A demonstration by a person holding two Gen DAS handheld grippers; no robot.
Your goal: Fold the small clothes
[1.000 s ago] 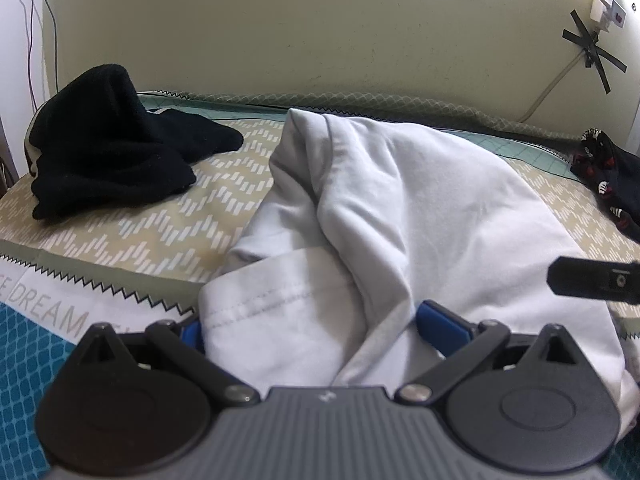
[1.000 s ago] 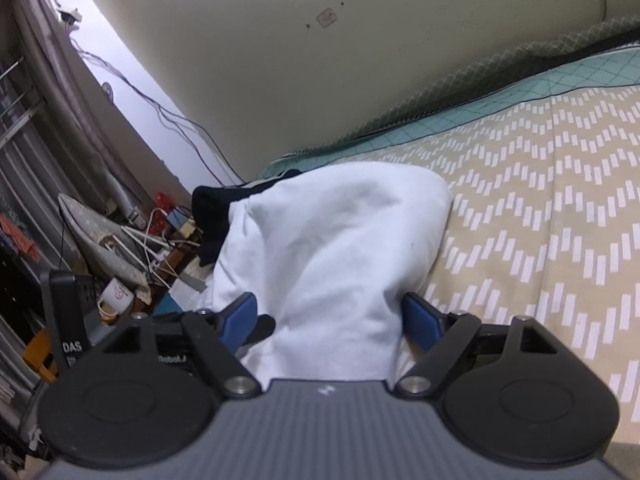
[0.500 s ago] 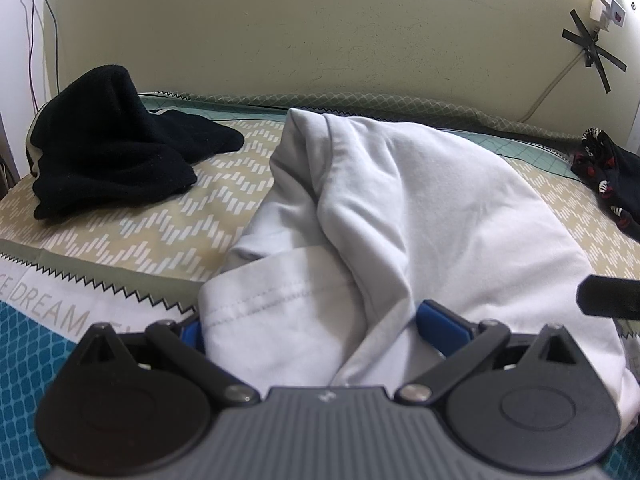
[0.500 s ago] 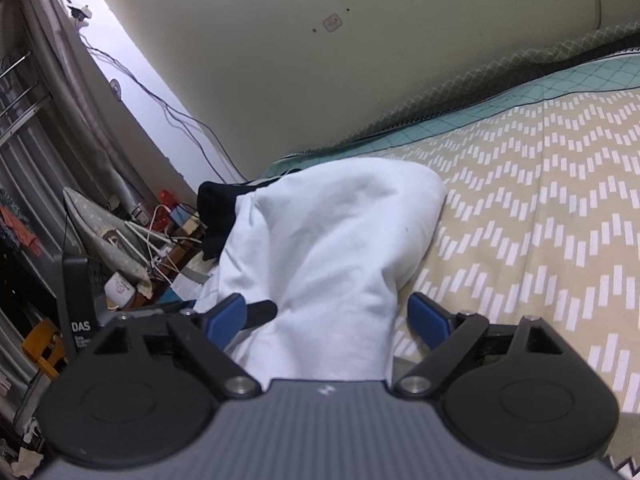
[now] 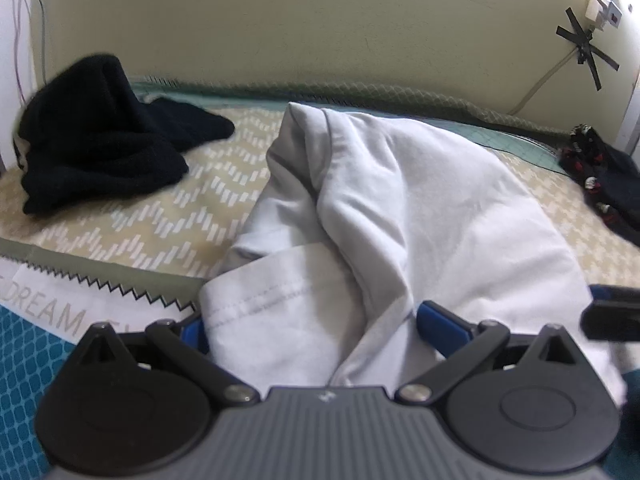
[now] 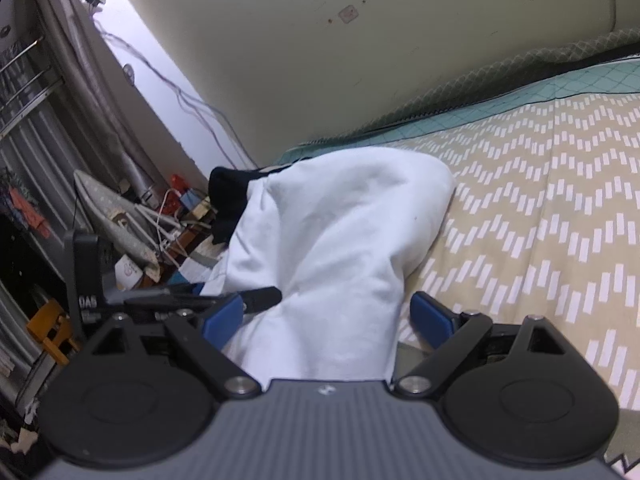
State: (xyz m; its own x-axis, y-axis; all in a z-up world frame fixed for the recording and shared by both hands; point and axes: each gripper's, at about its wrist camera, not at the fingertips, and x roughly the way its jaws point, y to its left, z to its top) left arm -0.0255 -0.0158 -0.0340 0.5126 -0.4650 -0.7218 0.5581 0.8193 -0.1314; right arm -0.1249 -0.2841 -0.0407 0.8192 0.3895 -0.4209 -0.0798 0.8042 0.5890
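Observation:
A white garment (image 5: 400, 208) lies bunched on the patterned bedspread (image 5: 168, 220), its stitched hem toward me. My left gripper (image 5: 312, 320) is open, its blue fingers on either side of the near edge of the cloth. In the right wrist view the same white garment (image 6: 340, 240) rises in a mound, and my right gripper (image 6: 326, 312) is open astride its near end. The left gripper's finger (image 6: 256, 296) shows at the left of that view, and the right gripper's tip (image 5: 612, 308) shows at the left wrist view's right edge.
A black knit garment (image 5: 96, 136) lies heaped at the back left of the bed. A dark patterned garment (image 5: 600, 176) lies at the back right. The wall runs behind the bed. Left of the bed are an ironing board (image 6: 116, 220) and clutter.
My right gripper has opened wider and drawn slightly back along the white garment. In the left wrist view its tip slid toward the right edge. The left gripper has barely moved.

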